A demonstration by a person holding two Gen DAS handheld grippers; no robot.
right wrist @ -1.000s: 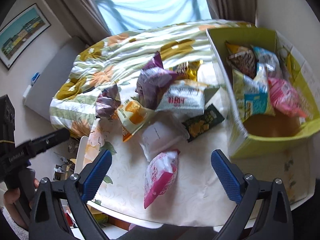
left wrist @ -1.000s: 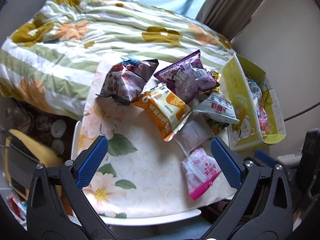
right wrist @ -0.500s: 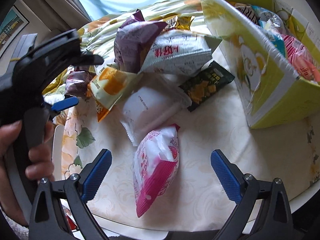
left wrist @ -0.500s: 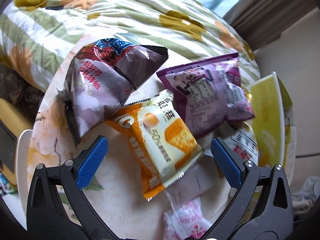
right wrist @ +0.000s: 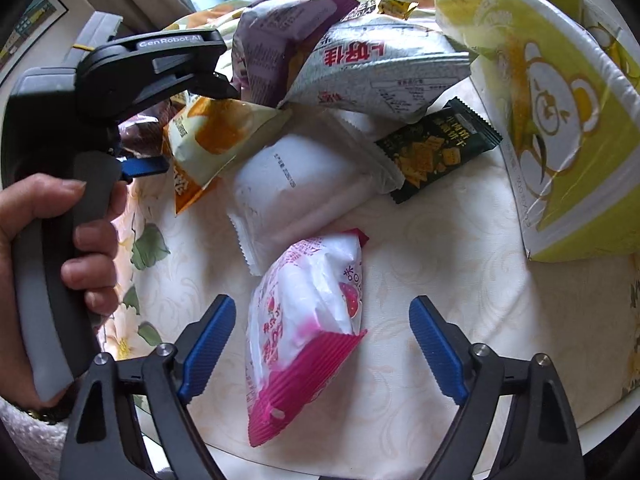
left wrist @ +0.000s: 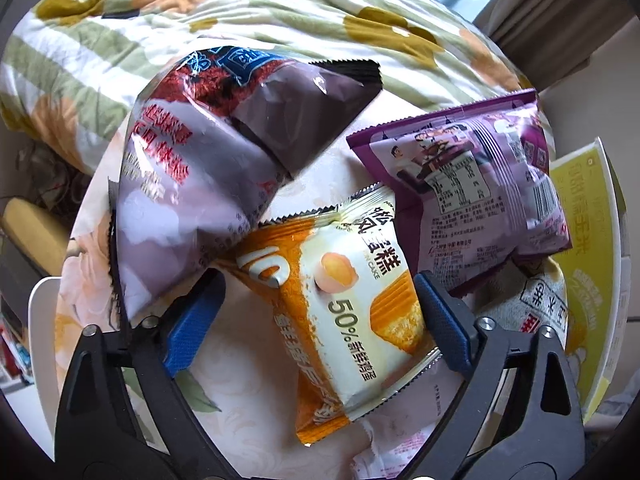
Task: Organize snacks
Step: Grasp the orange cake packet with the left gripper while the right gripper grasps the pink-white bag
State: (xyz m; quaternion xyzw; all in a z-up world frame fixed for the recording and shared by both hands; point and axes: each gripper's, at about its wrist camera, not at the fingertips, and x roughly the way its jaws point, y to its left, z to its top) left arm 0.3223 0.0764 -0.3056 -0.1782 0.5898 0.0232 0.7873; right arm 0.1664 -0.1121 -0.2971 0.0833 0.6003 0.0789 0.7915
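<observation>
My left gripper (left wrist: 320, 320) is open, its blue pads on either side of an orange and cream cake packet (left wrist: 340, 312), which also shows in the right wrist view (right wrist: 208, 136). A grey-purple bag (left wrist: 208, 168) and a purple bag (left wrist: 480, 184) lie beside it. My right gripper (right wrist: 320, 344) is open around a pink and white packet (right wrist: 312, 328) on the table. The yellow-green box (right wrist: 560, 120) stands to the right.
A plain white packet (right wrist: 296, 188), a dark green cracker packet (right wrist: 436, 152) and a silver-white bag (right wrist: 380, 72) lie in the pile. The floral tablecloth (right wrist: 440, 280) covers the table. A flowered quilt (left wrist: 240, 12) lies behind. The left hand-held gripper (right wrist: 120, 80) is at left.
Both grippers have moved down and forward toward the pile. The left now straddles the orange cake packet, the right straddles the pink packet. Both stayed open.
</observation>
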